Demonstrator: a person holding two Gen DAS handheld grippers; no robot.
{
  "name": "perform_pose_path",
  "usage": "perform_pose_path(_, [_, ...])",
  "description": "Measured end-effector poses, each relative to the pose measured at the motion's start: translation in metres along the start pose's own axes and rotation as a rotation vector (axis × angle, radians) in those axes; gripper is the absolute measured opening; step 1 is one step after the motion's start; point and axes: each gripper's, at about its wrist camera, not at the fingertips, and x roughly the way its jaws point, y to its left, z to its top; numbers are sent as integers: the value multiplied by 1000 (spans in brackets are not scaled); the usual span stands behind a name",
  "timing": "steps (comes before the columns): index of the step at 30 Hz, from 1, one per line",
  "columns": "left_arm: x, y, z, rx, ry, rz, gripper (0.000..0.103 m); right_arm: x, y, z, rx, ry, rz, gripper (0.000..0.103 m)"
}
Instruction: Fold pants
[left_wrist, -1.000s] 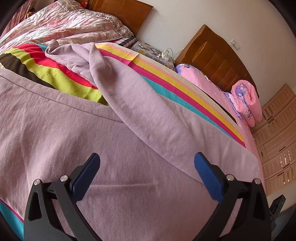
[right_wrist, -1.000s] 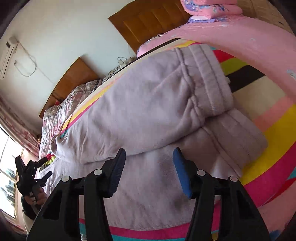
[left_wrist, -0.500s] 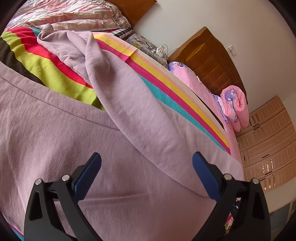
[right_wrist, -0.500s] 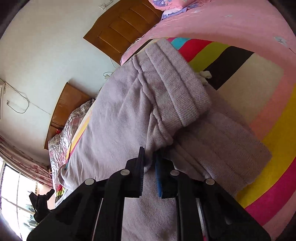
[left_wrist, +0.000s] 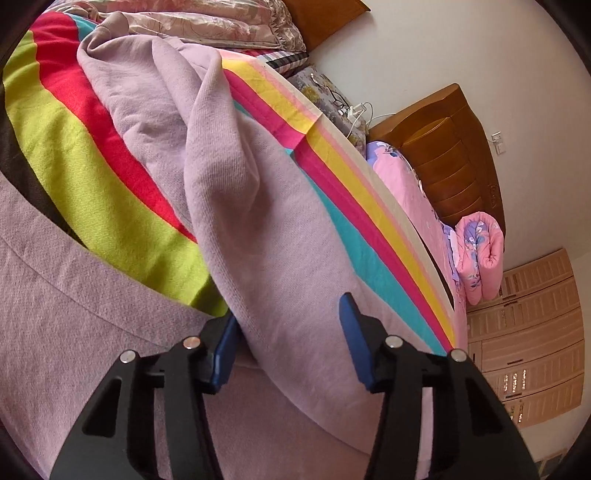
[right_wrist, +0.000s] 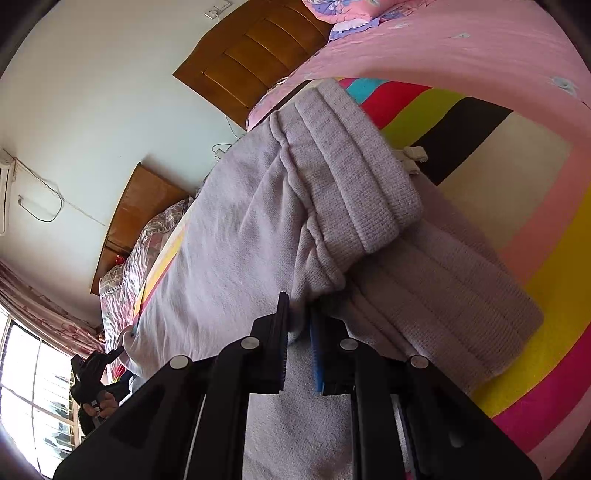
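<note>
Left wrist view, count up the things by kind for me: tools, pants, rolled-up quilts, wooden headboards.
Tools: 1, the left tool, open around a fold of the pants.
Pants: 1, the lilac pants on the striped sheet.
Rolled-up quilts: 1, the pink floral quilt.
Wooden headboards: 2, one and another.
Total: 5.

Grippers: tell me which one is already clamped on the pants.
The right gripper: its fingers are pinched shut on the lilac pants just below the waistband. The left gripper stands open, a fold of fabric between its fingers.
</note>
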Motion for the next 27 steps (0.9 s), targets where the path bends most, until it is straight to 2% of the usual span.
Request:
perform_pose_path(1, [3,2,3,-1,8,11,15,-1,2,1,-9,-2,-4,13])
perform_pose_path(2, [4,2,5,6,6,24,6,-2,5,3,-24,-6,-4,12])
perform_pose_path(5, [-19,-19,10,96,-44,0,5,-13,28,23,-103,-24,24,10])
perform_pose_path(9, [-99,-65,4,241,-172,-74,5,-48,68,53,-228,-81,81,10])
perform_pose_path(12, [-160,-76,-36,374,-226,-70,5,-86,68,46,-284,-94,106,9])
perform_pose_path(14, [-178,-57,-73,419,-206,-45,6,-98,46,26,-268,-57,103,9])
perform_pose_path(18, [-153,17,-143,363,-82,47,6,-75,-18,-25,-171,82,2,9])
perform_pose_path(20, [-132,45,-159,300,-43,85,6,-64,-37,-37,-128,96,-3,9])
perform_pose_path(23, [-124,50,-160,294,-60,99,6,-68,-29,-35,-153,73,-11,9])
perform_pose_path(27, [-146,29,-154,341,-116,71,6,-95,-7,-29,-187,12,29,9])
